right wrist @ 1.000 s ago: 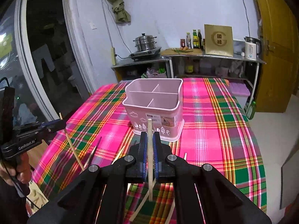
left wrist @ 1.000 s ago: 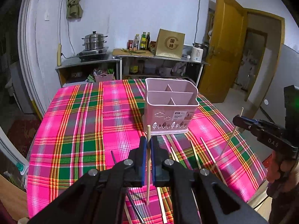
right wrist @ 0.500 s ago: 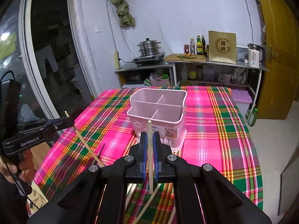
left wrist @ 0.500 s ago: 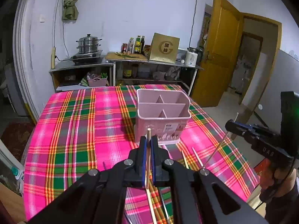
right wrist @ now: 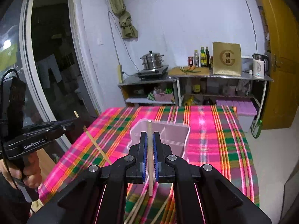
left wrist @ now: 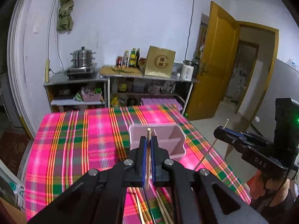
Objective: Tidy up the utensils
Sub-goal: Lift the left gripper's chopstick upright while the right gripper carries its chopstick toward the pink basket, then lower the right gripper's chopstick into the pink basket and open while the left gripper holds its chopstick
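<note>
The left tongs [left wrist: 147, 149] are clamped on an upright pale wooden chopstick [left wrist: 148, 160] above the pink plaid tabletop [left wrist: 74, 149]. Ahead stands the pink divided plastic utensil holder [left wrist: 168, 140]. The right tongs [right wrist: 149, 149] are clamped on a second wooden chopstick [right wrist: 150, 160].

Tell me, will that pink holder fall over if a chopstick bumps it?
Probably not easily. The pink holder stands on a wide base that flares out on the tablecloth. It looks like thin plastic with its compartments empty, so it is likely light and may slide rather than tip.
</note>
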### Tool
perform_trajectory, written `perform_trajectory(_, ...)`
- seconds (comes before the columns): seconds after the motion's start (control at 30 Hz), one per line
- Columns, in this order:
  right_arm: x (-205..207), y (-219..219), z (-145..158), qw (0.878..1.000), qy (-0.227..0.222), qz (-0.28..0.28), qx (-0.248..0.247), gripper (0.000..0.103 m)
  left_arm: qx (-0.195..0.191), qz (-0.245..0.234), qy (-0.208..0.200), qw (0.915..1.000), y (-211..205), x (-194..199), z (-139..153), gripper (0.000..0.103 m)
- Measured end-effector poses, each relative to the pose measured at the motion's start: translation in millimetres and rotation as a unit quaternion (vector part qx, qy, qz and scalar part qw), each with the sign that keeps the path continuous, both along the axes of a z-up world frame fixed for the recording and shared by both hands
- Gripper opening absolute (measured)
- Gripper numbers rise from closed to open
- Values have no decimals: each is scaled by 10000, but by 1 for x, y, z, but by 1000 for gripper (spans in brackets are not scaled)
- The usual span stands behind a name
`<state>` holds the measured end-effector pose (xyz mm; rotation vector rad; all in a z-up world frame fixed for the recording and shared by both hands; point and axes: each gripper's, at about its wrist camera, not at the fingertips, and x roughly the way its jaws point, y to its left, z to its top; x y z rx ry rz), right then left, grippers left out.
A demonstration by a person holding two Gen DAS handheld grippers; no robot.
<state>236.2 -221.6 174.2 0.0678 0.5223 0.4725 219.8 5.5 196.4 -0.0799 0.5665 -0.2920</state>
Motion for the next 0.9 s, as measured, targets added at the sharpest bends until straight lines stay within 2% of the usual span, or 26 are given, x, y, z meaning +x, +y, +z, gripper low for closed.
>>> perform_trajectory(0.2,22,3,24,9997,-187,-31,146,6,-60,90,-146,9998,1,28,22,5)
perform_trajectory(0.43,50,13,35,9993,-280,-52,253,6,-80,86,-239,9996,0,55,30,5)
perform_trajectory(0.67,70,22,33,9992,-299,-164,207,6,-115,125,-156,9997,4,77,23,5)
perform_trajectory(0.9,80,24,17,9994,-183,-125,259,6,-153,68,6,9999,8,82,4,5)
